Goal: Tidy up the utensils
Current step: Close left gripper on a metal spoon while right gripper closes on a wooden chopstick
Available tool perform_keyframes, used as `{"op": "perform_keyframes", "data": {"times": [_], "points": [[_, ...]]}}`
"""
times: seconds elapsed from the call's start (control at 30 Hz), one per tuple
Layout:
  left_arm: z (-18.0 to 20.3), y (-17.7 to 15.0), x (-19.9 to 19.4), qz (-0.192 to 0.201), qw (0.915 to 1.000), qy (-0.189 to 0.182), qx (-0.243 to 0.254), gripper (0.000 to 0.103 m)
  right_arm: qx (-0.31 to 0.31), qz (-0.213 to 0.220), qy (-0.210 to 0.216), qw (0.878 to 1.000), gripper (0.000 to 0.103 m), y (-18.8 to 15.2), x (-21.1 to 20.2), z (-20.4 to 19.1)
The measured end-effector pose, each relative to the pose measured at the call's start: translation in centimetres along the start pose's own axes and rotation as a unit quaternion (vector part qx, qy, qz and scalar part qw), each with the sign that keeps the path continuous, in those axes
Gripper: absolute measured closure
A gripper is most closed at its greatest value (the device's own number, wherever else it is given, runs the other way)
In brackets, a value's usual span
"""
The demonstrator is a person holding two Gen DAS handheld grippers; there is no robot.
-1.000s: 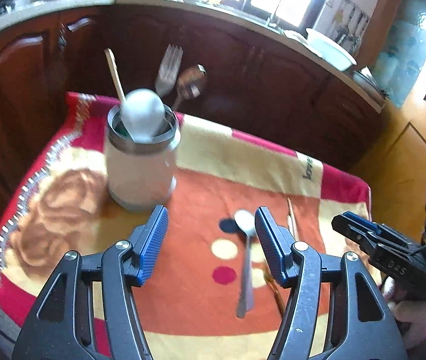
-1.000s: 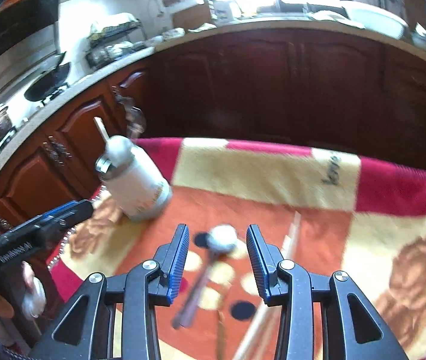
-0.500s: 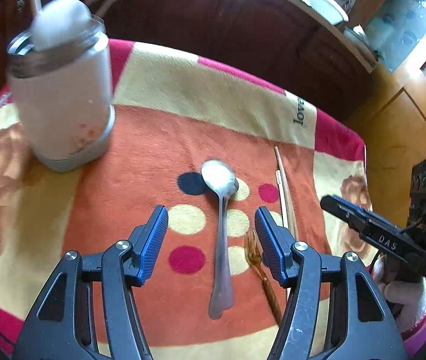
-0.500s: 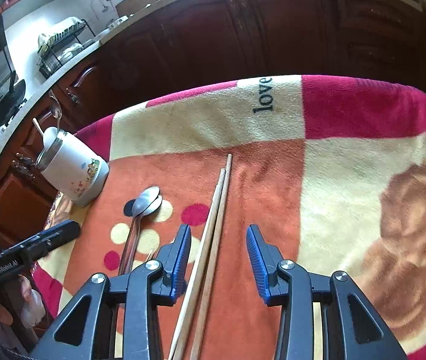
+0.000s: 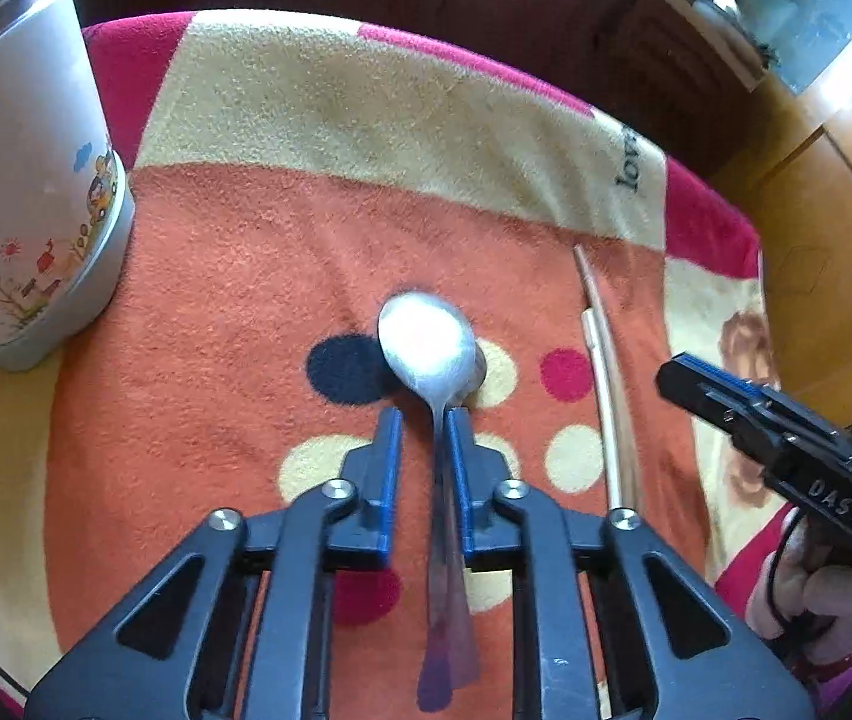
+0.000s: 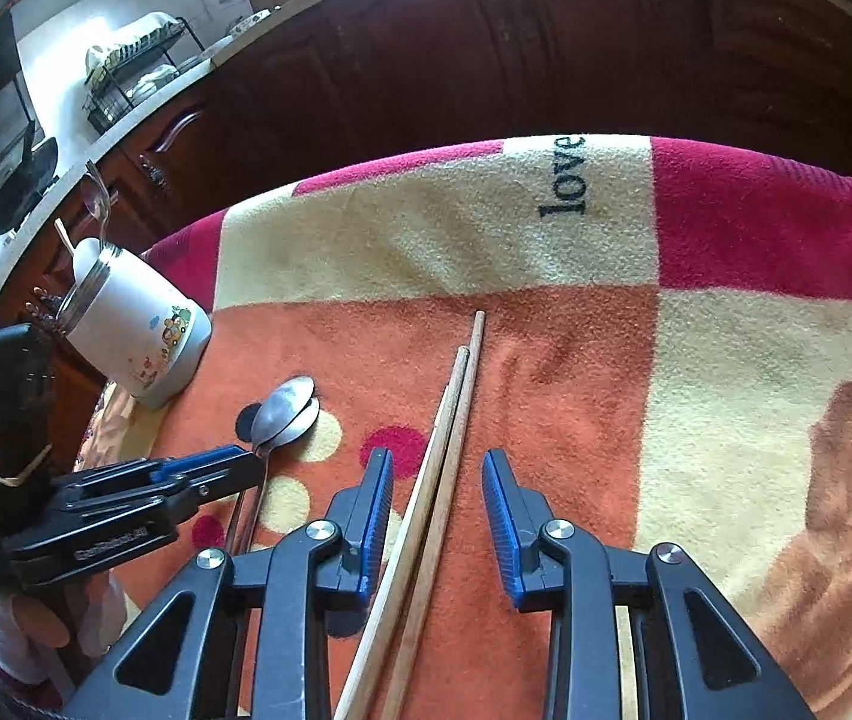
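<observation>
We cannot see the far end of the spoon (image 5: pixel 428 354) handle, which runs under the left gripper (image 5: pixel 423 420) and blurs at the bottom of that view. In the right wrist view a second bowl seems to lie under the first, so there may be two spoons (image 6: pixel 285 411) stacked; we cannot tell for sure. A thin brown piece beside the handle is too hidden to name. Two chopsticks (image 6: pixel 453 420) lie side by side on the blanket (image 6: pixel 426 240) covering the bench, their near ends cut off by the frame.

One white canister (image 6: pixel 138 336) stands upright at the blanket's left edge, its top cropped in the left view. From the right we make out a spoon, a fork and a wooden stick rising from it.

The left gripper is closing on the spoon's neck, one pad touching it, the other with a gap. The right gripper (image 6: pixel 435 498) is closing too, spread around both chopsticks without touching them.
</observation>
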State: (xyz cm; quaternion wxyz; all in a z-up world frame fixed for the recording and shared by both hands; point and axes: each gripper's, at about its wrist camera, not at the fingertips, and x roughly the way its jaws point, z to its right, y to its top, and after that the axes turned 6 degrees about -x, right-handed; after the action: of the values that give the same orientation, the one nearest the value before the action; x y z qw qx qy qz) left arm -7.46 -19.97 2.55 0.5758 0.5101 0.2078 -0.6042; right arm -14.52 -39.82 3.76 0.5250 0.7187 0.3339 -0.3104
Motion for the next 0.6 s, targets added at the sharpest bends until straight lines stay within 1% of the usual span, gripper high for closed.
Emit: {"op": "perform_keyframes", "data": {"times": [0.07, 0.27, 0.43, 0.6], "points": [[-0.1, 0.1, -0.3, -0.001, 1.0000, -0.001, -0.001, 0.099, -0.001, 0.000, 0.002, 1.000, 0.073, 0.1, 0.1, -0.1], [-1.4, 0.2, -1.7, 0.012, 0.9999, 0.004, -0.007, 0.102, -0.002, 0.001, 0.002, 1.000, 0.073, 0.5, 0.3, 0.1], [-2.9, 0.5, -2.4, 0.015, 0.9995, 0.012, -0.024, 0.102, -0.014, -0.006, -0.006, 1.000, 0.073, 0.5, 0.8, 0.1], [-3.1, 0.5, -2.4, 0.010, 0.9995, 0.007, -0.029, 0.102, -0.021, -0.013, -0.010, 1.000, 0.073, 0.7, 1.6, 0.0]]}}
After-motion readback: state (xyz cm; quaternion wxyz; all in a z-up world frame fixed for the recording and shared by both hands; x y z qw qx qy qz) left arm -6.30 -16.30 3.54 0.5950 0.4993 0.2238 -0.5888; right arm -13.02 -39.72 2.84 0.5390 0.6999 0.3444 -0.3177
